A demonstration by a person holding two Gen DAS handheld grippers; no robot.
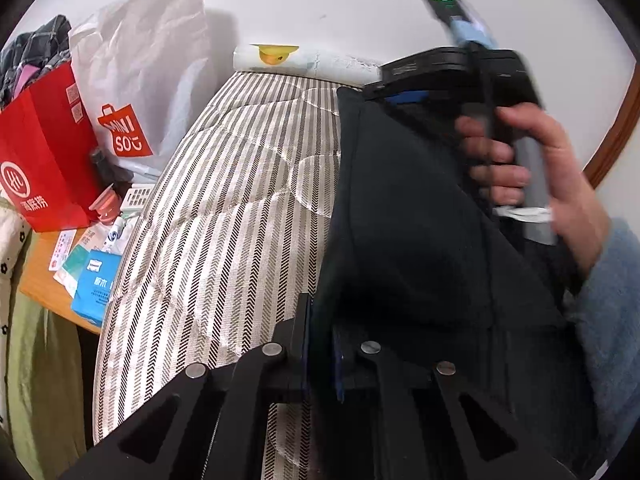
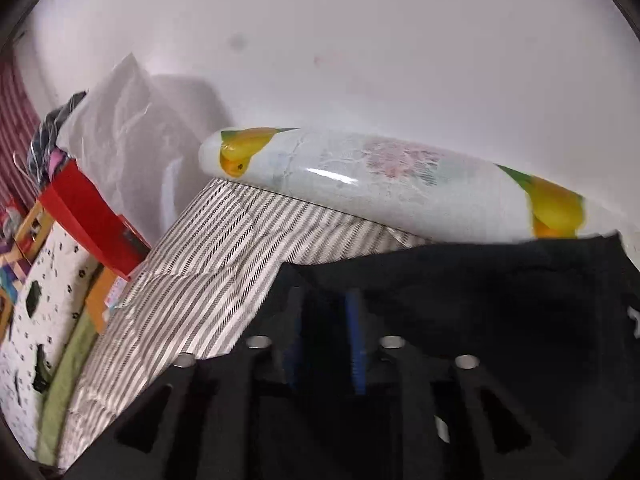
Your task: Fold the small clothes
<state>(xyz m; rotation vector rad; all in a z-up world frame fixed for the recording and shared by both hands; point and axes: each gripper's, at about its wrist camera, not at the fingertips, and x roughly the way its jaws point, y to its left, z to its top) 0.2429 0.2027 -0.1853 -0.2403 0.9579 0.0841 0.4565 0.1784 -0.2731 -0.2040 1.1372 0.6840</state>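
A dark navy garment [image 1: 400, 220] lies on the striped mattress [image 1: 240, 200], its left edge running straight down toward me. My left gripper [image 1: 320, 344] is shut on the near edge of this cloth, which is pinched between the blue pads. At the far edge, a hand [image 1: 552, 168] holds the right gripper [image 1: 400, 94] against the garment. In the right wrist view the right gripper [image 2: 325, 340] has its blue pads apart over the dark garment [image 2: 480, 288]. Cloth lies in and around the gap, and the pads do not press it.
A white bolster with a yellow fruit print [image 2: 380, 184] lies along the wall at the head of the mattress [image 2: 224, 248]. To the left stand a red paper bag [image 1: 44, 152] and a white shopping bag [image 1: 140, 80]. Small boxes crowd a wooden side table [image 1: 44, 284].
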